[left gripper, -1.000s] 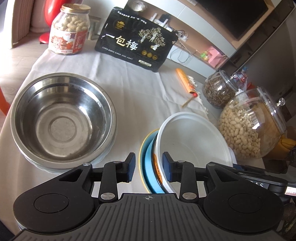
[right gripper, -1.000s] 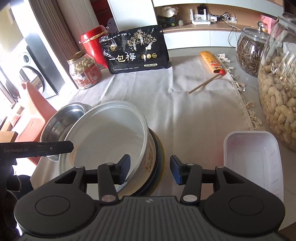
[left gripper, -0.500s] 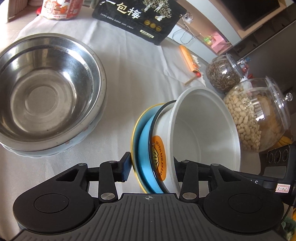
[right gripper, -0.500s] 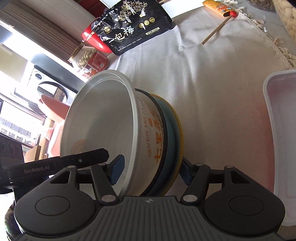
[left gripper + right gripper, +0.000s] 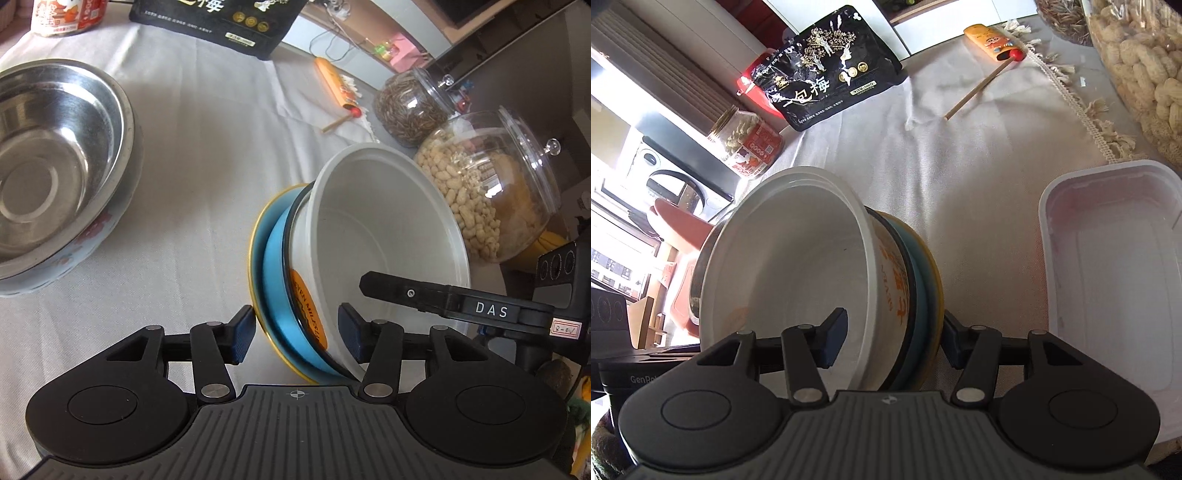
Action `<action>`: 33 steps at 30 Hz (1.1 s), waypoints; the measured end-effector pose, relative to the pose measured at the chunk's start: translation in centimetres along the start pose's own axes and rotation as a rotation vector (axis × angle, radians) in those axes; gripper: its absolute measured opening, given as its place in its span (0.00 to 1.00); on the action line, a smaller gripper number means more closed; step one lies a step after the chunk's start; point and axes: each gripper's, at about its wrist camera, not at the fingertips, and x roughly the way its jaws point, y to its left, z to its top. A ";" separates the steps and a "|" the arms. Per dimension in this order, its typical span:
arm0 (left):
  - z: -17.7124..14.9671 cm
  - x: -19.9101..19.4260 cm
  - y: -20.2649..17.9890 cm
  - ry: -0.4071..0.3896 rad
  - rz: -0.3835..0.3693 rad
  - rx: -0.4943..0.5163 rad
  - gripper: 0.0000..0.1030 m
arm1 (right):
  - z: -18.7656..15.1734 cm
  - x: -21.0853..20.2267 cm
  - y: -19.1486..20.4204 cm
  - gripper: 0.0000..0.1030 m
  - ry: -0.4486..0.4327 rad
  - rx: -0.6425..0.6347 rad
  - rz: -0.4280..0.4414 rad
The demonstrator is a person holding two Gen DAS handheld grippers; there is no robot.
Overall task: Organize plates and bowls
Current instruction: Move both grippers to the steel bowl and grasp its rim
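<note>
A white paper bowl (image 5: 388, 236) with orange print sits on a blue plate (image 5: 275, 273) with a yellow rim. The stack also shows in the right wrist view: bowl (image 5: 798, 266), plate (image 5: 925, 291). My left gripper (image 5: 297, 334) straddles the stack's near edge, one finger under the plate, one inside the bowl. My right gripper (image 5: 892, 341) straddles the opposite edge the same way. Both pinch the stack, which looks tilted. A steel bowl (image 5: 55, 155) rests in a floral bowl at left.
A white rectangular tray (image 5: 1115, 273) lies right of the stack. A peanut jar (image 5: 491, 192), seed jar (image 5: 413, 107), black snack bag (image 5: 218, 18), red-labelled jar (image 5: 748, 146) and orange tube (image 5: 336, 83) with a stick stand around the white tablecloth.
Both grippers have moved in over the stack's edges and closed on it from opposite sides. The bowl and plate now look tipped in both views.
</note>
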 end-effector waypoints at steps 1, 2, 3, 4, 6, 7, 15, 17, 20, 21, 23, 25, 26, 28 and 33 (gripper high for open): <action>0.0 -0.9 0.4 -0.017 -0.023 -0.002 0.50 | 0.1 -0.1 0.4 0.53 -0.008 -0.016 -0.017; 0.0 -1.8 0.6 -0.039 -0.032 0.002 0.47 | 0.3 -0.3 0.8 0.53 -0.018 -0.039 -0.044; 0.0 -2.7 0.8 -0.059 -0.038 0.007 0.46 | 0.3 -0.5 1.2 0.53 -0.027 -0.056 -0.066; 0.2 -4.2 1.2 -0.097 -0.040 0.013 0.46 | 0.5 -0.9 1.6 0.53 -0.040 -0.076 -0.086; 0.5 -7.3 2.5 -0.178 -0.030 0.004 0.46 | 0.9 -2.2 2.5 0.53 -0.085 -0.118 -0.126; 0.6 -8.7 3.5 -0.226 -0.013 -0.013 0.46 | 1.2 -3.3 3.2 0.53 -0.125 -0.144 -0.155; 1.3 -15.1 13.9 -0.512 0.331 -0.301 0.46 | 4.2 -6.4 11.5 0.57 -0.291 -0.287 -0.168; 1.3 -15.0 15.8 -0.497 0.310 -0.351 0.46 | 4.9 -3.9 14.6 0.57 -0.237 -0.335 -0.137; 1.4 -14.0 17.7 -0.459 0.296 -0.383 0.46 | 6.1 1.1 18.3 0.57 -0.130 -0.376 -0.111; 1.4 -13.6 18.1 -0.452 0.293 -0.388 0.46 | 6.5 2.9 19.1 0.57 -0.091 -0.373 -0.104; 1.2 -12.9 18.6 -0.439 0.294 -0.396 0.47 | 7.2 6.4 20.4 0.57 -0.023 -0.361 -0.109; 1.3 -12.2 19.0 -0.429 0.281 -0.396 0.47 | 7.6 9.2 20.7 0.57 0.024 -0.346 -0.149; 1.3 -11.9 19.1 -0.423 0.268 -0.395 0.47 | 7.9 10.8 20.7 0.57 0.051 -0.328 -0.177; 1.3 -11.2 19.3 -0.415 0.233 -0.389 0.47 | 8.5 13.2 20.3 0.57 0.103 -0.286 -0.206; 1.6 -9.5 19.6 -0.362 0.148 -0.370 0.42 | 8.6 17.1 19.3 0.51 0.197 -0.224 -0.235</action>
